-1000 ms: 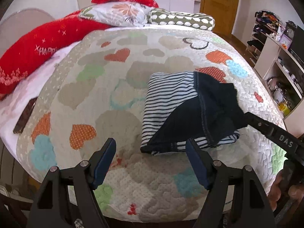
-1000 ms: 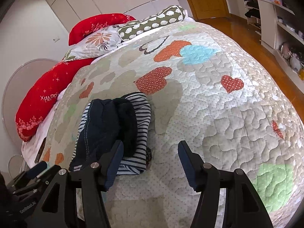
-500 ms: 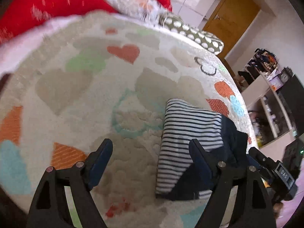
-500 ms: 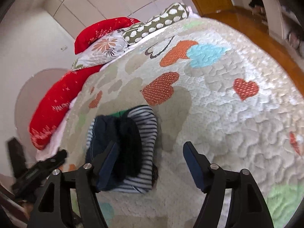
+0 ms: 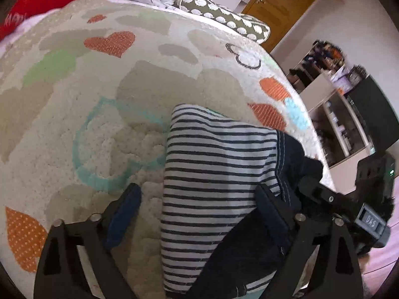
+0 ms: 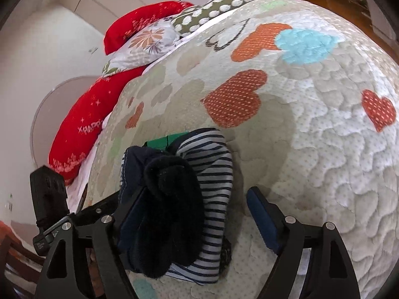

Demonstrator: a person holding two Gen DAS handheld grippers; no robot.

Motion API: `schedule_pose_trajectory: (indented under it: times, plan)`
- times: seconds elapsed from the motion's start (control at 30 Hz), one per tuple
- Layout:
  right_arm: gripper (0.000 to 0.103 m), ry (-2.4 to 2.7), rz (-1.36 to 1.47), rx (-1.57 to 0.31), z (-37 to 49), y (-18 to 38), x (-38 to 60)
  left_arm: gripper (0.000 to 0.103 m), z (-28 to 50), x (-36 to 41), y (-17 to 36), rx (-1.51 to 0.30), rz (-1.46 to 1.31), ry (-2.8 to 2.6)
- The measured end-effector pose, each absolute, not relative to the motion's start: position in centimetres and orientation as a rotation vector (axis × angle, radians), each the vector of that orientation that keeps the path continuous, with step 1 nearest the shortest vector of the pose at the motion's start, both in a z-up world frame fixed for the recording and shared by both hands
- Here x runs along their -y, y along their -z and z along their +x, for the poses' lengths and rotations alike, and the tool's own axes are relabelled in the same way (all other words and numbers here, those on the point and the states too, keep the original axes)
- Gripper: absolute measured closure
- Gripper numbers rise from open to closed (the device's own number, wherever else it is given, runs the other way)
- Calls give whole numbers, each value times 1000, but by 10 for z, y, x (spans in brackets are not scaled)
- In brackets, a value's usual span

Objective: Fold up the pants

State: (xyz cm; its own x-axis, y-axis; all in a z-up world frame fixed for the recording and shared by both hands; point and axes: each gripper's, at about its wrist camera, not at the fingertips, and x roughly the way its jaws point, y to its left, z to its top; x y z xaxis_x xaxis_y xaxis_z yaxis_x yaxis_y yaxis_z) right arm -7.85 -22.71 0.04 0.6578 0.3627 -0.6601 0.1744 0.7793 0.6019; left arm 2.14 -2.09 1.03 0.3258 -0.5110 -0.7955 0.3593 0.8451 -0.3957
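The folded pants point(image 5: 214, 174) lie on the heart-patterned quilt point(image 5: 74, 129) as a striped bundle with a dark navy part point(image 5: 239, 256) on top. My left gripper point(image 5: 197, 211) hangs just over the bundle's striped side. Its jaws are closing a little with fabric between them, and the pads do not press on it. In the right wrist view the pants point(image 6: 212, 182) sit between the fingers of my right gripper point(image 6: 197, 214). Those jaws are opening, and the left finger point(image 6: 132, 216) lies beside the navy fold point(image 6: 164, 199). Each view shows the other gripper point(image 5: 336, 199) point(image 6: 49, 199) at its edge.
Red pillows point(image 6: 82, 124), a floral pillow point(image 6: 149, 39) and an olive dotted cushion point(image 5: 224, 17) line the head of the bed. A wooden door point(image 5: 281, 7) and open shelves point(image 5: 336, 114) stand beyond the bed's right side. A green scrap point(image 6: 167, 140) peeks from under the pants.
Both grippers have come down closer to the bundle. The left one swung over the striped side and now straddles it. The right gripper's jaws have widened.
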Motion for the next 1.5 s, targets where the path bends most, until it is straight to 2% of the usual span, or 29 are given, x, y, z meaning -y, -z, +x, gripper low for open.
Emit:
schedule_pose_trajectory:
  times: [0.03,0.07,0.1,0.13,0.17,0.3,0.97,1.43,1.5]
  plan:
    - [26,-125,692,-861,-78,0,227,53,21,22,-11,-1108,-169,599]
    - [46,-160,705,-864,-78,1,225,63,20,25,-12,-1124,-187,632]
    - [58,-201,718,-881,-76,3,223,68,18,27,-14,-1122,-179,626]
    - [58,-204,705,-882,-76,1,219,72,16,29,-17,-1111,-161,614]
    - [64,-203,685,-878,-76,-2,217,73,13,31,-20,-1101,-136,601]
    - [71,-220,635,-864,-77,-18,211,76,6,35,-33,-1069,-92,590]
    - [72,-181,532,-784,-14,-68,227,80,82,54,-71,-1015,-121,544]
    - [72,-131,580,-828,57,-32,248,80,136,75,-36,-1060,-68,476]
    - [70,-128,588,-833,57,-27,251,76,138,73,-31,-1067,-69,454]
